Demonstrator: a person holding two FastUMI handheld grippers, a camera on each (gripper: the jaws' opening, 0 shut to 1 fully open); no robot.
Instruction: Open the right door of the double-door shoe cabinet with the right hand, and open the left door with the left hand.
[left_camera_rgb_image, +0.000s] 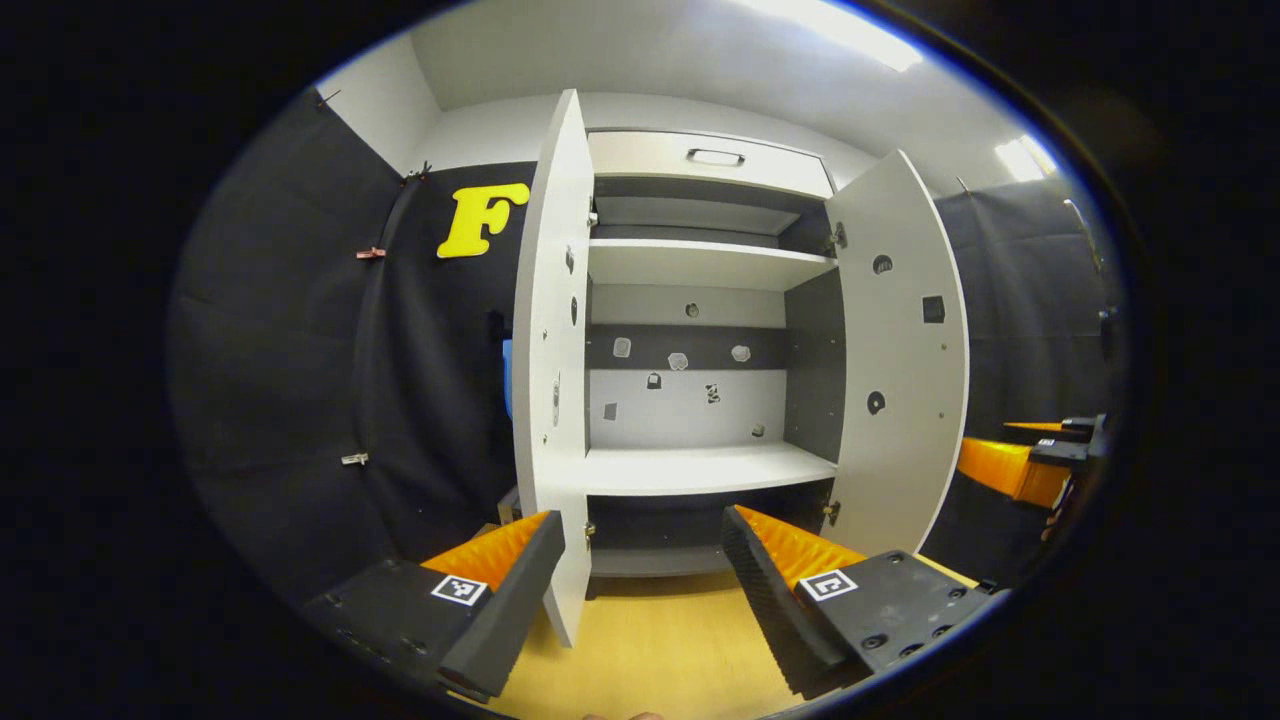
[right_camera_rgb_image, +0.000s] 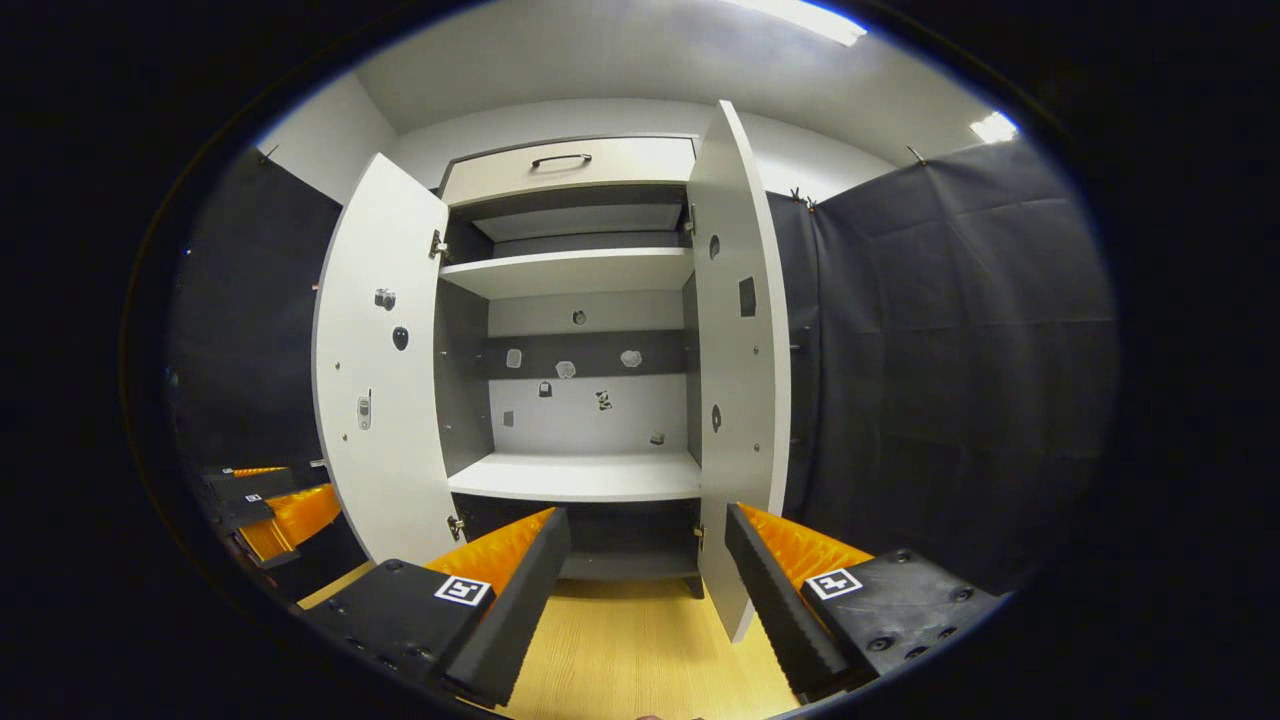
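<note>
Both doors of the shoe cabinet (left_camera_rgb_image: 700, 300) stand swung out, so the opening appears largely done and what remains, in my judgement, is a clean release and withdrawal. Taking the left gripper view from its left: the left door (left_camera_rgb_image: 553, 360) is seen nearly edge-on, its lower front edge lying between the spread fingers of the left gripper (left_camera_rgb_image: 640, 575), close by the left finger; neither finger can be confirmed pressing on it, and the claw is wide. To finish well, that gripper should draw straight back along the door's edge without nudging the panel, since a sideways brush would probably swing it on its hinges. Further right, the right door (left_camera_rgb_image: 900, 350) stands open, and beyond it the other gripper shows at the frame's margin. In the right gripper view, the left door (right_camera_rgb_image: 385, 370) is at the left, the shelves (right_camera_rgb_image: 575, 475) are central, and the right door (right_camera_rgb_image: 740, 350) hangs just left of the right finger of the right gripper (right_camera_rgb_image: 648, 570), whose claw is likewise wide and holds nothing; the same straight retreat applies. Items not verifiable: the outer faces and handles of both doors are turned away; contact between door edge and finger in either view cannot be told; the small marks on the cabinet's back panel (left_camera_rgb_image: 690, 400) are too small to identify; the cabinet's base is partly cut off by the fingers.
</note>
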